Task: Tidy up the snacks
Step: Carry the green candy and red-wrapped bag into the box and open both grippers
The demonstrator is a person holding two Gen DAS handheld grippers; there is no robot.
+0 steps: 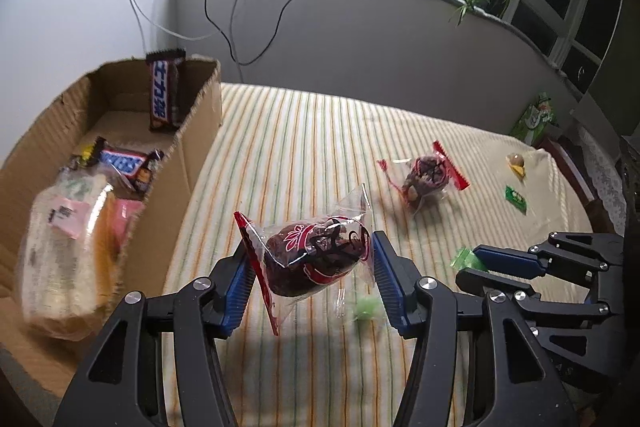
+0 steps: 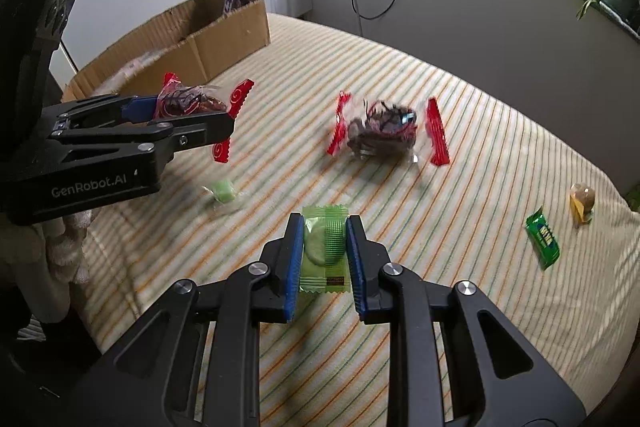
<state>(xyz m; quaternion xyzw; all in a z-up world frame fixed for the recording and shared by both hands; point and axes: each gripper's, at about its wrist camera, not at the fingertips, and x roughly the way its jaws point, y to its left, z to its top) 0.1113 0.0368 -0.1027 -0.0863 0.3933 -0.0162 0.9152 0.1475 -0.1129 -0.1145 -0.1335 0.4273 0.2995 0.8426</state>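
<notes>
Black grippers (image 2: 324, 263) — blue ribbed pads (image 2: 292, 267), silver screws — "GenRobot.AI"

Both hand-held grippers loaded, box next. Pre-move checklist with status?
1. Left hand-held gripper clamped on red-wrapped snack: ok.
2. Right hand-held gripper clamped on green packet: ok.
3. Red-wrapped snack lifted off the cloth: ok.
4. Green packet lifted off the cloth: cannot tell.
5. Box open, free floor inside: ok.
6. Grippers apart from each other: ok.
</notes>
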